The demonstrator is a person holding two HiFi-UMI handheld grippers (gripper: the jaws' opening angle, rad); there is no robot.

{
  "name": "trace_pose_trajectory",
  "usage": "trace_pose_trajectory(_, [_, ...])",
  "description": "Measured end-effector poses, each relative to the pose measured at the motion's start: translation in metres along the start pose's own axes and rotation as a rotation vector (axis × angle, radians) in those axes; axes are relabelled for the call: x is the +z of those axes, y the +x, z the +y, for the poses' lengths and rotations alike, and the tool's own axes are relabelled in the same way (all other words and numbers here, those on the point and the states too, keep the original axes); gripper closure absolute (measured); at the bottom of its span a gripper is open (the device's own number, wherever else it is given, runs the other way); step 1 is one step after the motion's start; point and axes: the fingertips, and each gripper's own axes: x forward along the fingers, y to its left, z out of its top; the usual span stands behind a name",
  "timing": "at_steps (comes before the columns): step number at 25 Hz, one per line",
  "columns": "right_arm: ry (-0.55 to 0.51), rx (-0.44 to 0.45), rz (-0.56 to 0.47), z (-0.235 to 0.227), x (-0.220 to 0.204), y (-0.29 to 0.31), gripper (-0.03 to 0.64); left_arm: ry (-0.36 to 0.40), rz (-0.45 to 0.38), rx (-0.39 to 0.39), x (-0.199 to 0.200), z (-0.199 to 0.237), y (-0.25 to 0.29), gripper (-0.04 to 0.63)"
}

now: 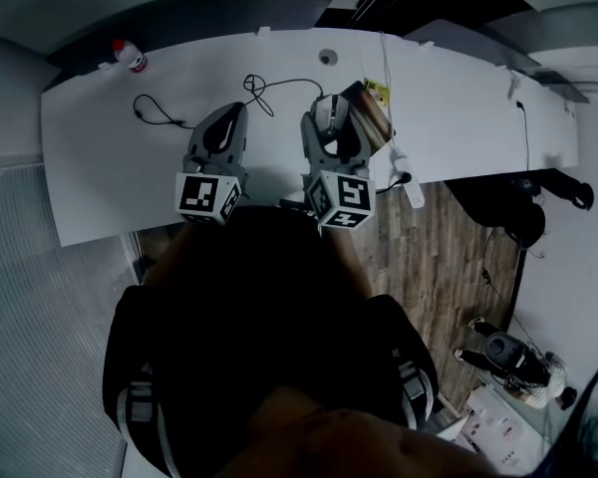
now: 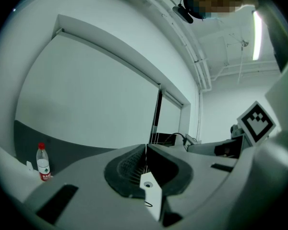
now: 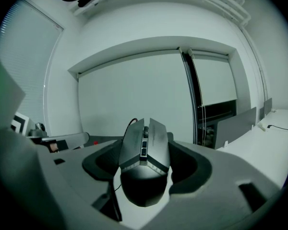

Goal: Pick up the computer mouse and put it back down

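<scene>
One white table (image 1: 100, 167), the bearing surface, runs across the top of the head view; both grippers are held over its near half.

Two hand-held grippers, side by side. The right gripper (image 1: 330, 118) has its jaws shut on the mouse, one pad on each flank. The left gripper (image 2: 145, 152) has its jaws pressed together on nothing (only a thin seam shows between the pads) and stands well apart from the mouse, so the set-down looks to be a job for the right hand alone.

One computer mouse (image 3: 144, 152), grey and angular, with a dark rounded rear, a scroll wheel and small buttons down the centre line. Its long axis runs along the jaws, the rear towards the camera and the nose away from the person. White table shows just beneath it, but whether it touches or hangs just clear cannot be told.

One dark cable (image 1: 262, 90), looped on the table beyond the mouse's nose (it may drag as the mouse is lowered).

One small bottle (image 1: 130, 56), red-capped, at the far left corner.
</scene>
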Motion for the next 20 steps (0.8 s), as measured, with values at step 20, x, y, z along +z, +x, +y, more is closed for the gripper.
trace_pose_trajectory(20, [-0.006,0.008,-0.007,0.0024,0.001,0.0001,0.328,-0.007,0.008,0.005,-0.0019,0.0028,-0.0014,0.589])
